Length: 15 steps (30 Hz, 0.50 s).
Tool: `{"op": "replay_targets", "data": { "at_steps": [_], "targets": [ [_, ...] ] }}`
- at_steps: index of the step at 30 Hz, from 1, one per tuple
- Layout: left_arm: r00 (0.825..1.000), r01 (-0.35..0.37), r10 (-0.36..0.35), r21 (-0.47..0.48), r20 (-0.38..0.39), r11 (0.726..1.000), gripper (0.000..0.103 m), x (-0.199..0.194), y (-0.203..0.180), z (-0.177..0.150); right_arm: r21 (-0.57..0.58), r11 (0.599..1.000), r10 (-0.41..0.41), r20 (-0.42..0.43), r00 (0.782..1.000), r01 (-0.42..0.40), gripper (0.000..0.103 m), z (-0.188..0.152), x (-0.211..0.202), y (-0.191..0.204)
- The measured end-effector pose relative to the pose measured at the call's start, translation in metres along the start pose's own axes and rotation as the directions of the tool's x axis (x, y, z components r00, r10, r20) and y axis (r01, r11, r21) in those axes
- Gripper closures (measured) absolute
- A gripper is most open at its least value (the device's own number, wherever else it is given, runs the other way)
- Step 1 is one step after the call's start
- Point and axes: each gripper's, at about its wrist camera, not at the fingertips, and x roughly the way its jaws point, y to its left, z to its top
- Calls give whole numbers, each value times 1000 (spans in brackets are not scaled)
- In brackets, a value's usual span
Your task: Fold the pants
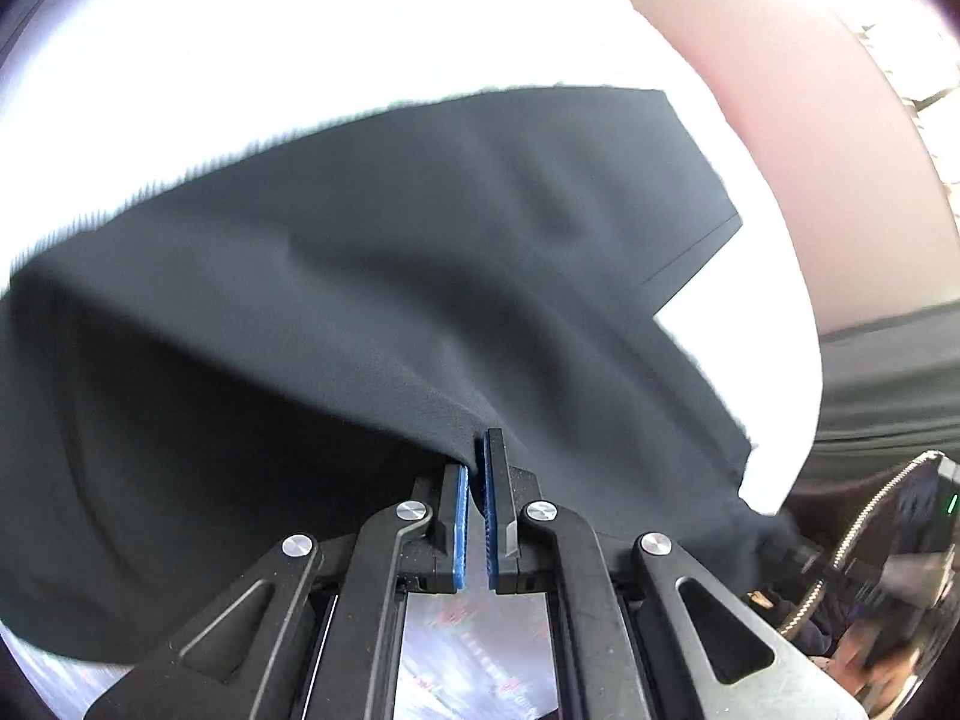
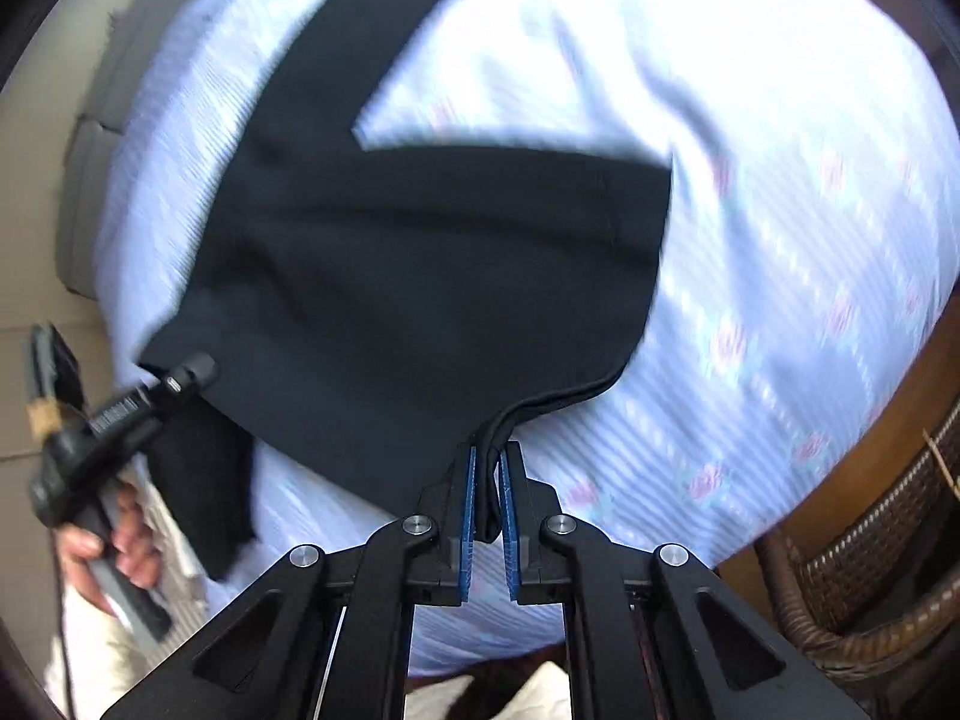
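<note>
Surface: pale blue striped bedspread [image 2: 750, 312] with small pink motifs, washed out to white in the left wrist view; a wicker chair [image 2: 852, 570] stands at its right edge.
Left jaws: clenched on a fold of the pants, the blue pads of the left gripper [image 1: 478, 480] pinching dark cloth that rises tent-like from them.
Right jaws: the right gripper [image 2: 487, 480] bites on a doubled edge of the cloth, with a loop of it hanging between the pads.
Pants: black pants [image 2: 420, 276] lie spread across the bedspread, one leg running away to the top of the right wrist view, the other stretched to the right.
Hem: a stitched hem end [image 1: 690, 252] shows flat on the cover in the left wrist view.
Other hand: a person's hand [image 2: 114, 546] holds the left tool at the left border, its tip at the cloth's edge.
Handling: likely light, limp and a little smooth; it drapes and sags wherever unsupported, so both pinches must carry it together.
Where to hold: seams, hems and doubled edges look the surest, since single layers could slide out.
Risk: blur leaves the waistband's place unclear.
</note>
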Motion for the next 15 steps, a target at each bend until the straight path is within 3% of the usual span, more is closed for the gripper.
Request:
{"op": "replay_targets", "data": {
  "at_steps": [4, 8, 12, 15],
  "targets": [
    [997, -3, -1, 62, 74, 998, 97, -29, -14, 39, -7, 997, 70, 187, 980, -70, 94, 50, -64, 21],
    [996, -11, 4, 77, 90, 997, 96, -23, -19, 93, -34, 996, 89, 326, 941, -82, 94, 133, -99, 52],
    [998, -30, 27, 56, 54, 998, 95, -4, 0, 148, -113, 993, 73, 386, 920, -31, 94, 197, -97, 86],
    [999, -50, 50, 28, 2, 998, 94, 28, 2, 176, -139, 990, 52, 381, 923, 1, 94, 250, -83, 103]
  ]
}}
